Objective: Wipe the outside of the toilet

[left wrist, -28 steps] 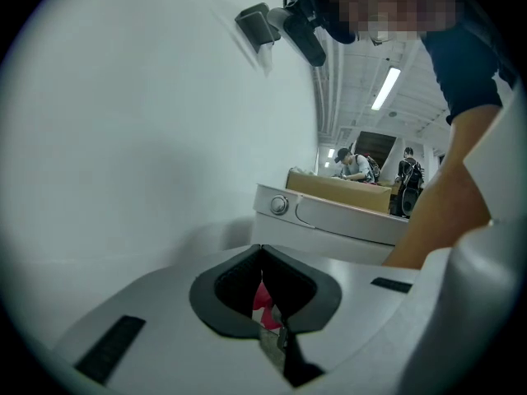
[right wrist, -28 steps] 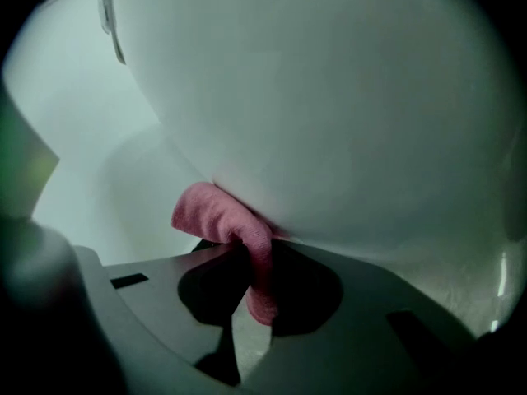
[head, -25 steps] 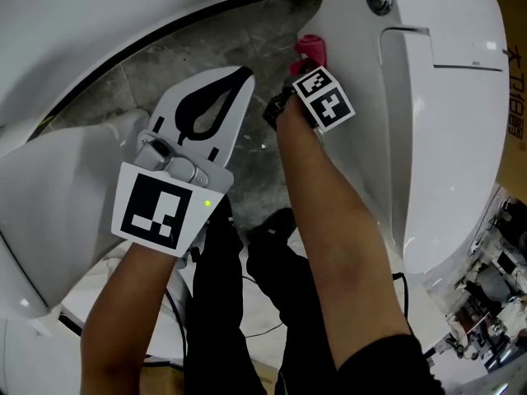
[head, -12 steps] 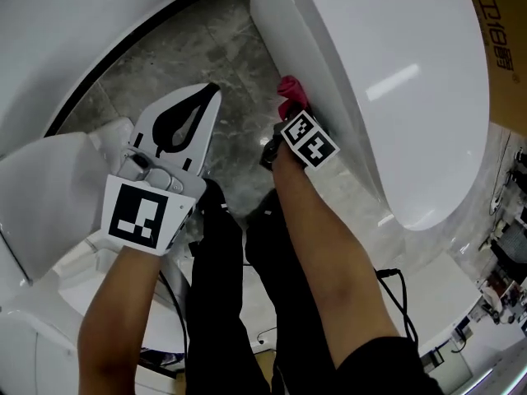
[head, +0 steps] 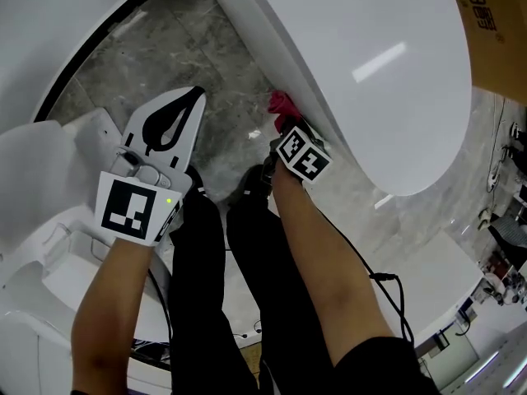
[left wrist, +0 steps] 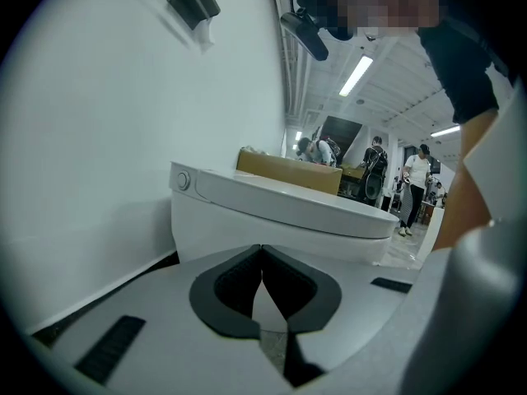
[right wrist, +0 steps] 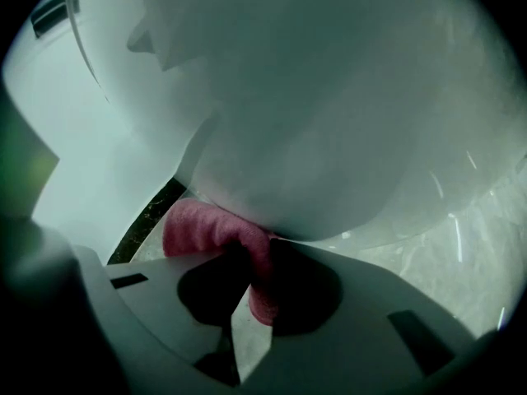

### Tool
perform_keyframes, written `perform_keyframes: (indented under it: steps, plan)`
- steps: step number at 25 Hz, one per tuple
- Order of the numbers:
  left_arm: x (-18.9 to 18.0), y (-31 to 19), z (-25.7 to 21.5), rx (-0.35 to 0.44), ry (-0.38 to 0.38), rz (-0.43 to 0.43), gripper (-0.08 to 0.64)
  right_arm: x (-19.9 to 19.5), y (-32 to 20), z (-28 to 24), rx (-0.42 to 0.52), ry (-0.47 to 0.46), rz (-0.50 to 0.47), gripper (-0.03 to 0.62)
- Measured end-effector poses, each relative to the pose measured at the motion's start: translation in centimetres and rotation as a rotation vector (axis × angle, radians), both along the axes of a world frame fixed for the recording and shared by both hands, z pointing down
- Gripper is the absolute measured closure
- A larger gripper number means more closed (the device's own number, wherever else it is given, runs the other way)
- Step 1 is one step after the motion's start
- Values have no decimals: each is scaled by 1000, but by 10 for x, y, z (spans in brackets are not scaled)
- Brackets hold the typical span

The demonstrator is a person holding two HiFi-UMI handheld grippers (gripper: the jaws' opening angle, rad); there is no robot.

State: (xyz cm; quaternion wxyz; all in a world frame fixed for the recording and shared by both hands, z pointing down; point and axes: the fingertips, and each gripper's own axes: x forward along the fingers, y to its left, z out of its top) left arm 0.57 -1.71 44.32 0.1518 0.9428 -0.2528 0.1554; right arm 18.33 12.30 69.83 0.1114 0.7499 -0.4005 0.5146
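The white toilet (head: 362, 64) fills the upper right of the head view, its lid down. My right gripper (head: 280, 120) is shut on a pink cloth (head: 281, 104) and presses it against the toilet's left side, low on the bowl. In the right gripper view the pink cloth (right wrist: 216, 233) is bunched between the jaws and touches the curved white bowl (right wrist: 329, 122). My left gripper (head: 174, 122) hangs over the grey floor to the left, jaws shut with nothing in them. The left gripper view shows the toilet (left wrist: 280, 212) from the side beyond the left gripper (left wrist: 262, 263).
A grey marbled floor (head: 165, 56) lies between the toilet and a curved white wall base (head: 49, 23). Another white fixture (head: 41, 220) sits at the lower left. A cardboard box (head: 494, 23) stands at the upper right. My black-trousered legs (head: 222, 303) are below. People stand far off (left wrist: 416, 192).
My right gripper and the pink cloth have slid from the toilet's back near the flush button forward along its left side. The left gripper stayed shut beside it.
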Motion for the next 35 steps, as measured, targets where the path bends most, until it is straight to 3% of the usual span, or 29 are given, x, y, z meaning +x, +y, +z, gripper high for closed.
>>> perform_keyframes:
  steps: [3, 10, 15, 18, 21, 24, 27, 31, 35]
  plan:
    - [5, 5, 0, -20, -9, 6, 546, 6, 12, -4, 1, -9, 25, 517]
    - [13, 2, -8, 23, 19, 9, 546, 24, 49, -5, -29, 3, 71, 517]
    - [7, 1, -3, -5, 21, -9, 546, 67, 111, -4, -142, 107, 188, 518]
    - [-1, 1, 0, -24, 15, -23, 546, 83, 135, -11, -206, 158, 100, 518]
    - [-13, -2, -1, -30, 19, -33, 546, 58, 137, -20, -226, 85, 0, 519]
    - [-28, -16, -5, -28, 23, -73, 546, -1, 101, -37, -160, -46, -129, 519]
    - [-47, -41, -13, -17, 39, -137, 546, -61, 31, -67, -17, -130, -273, 518]
    - [-74, -69, -21, -5, 52, -189, 546, -116, -81, -102, 182, -131, -399, 519]
    - [-98, -94, -14, 8, 61, -249, 546, -143, -174, -93, 263, -103, -416, 519]
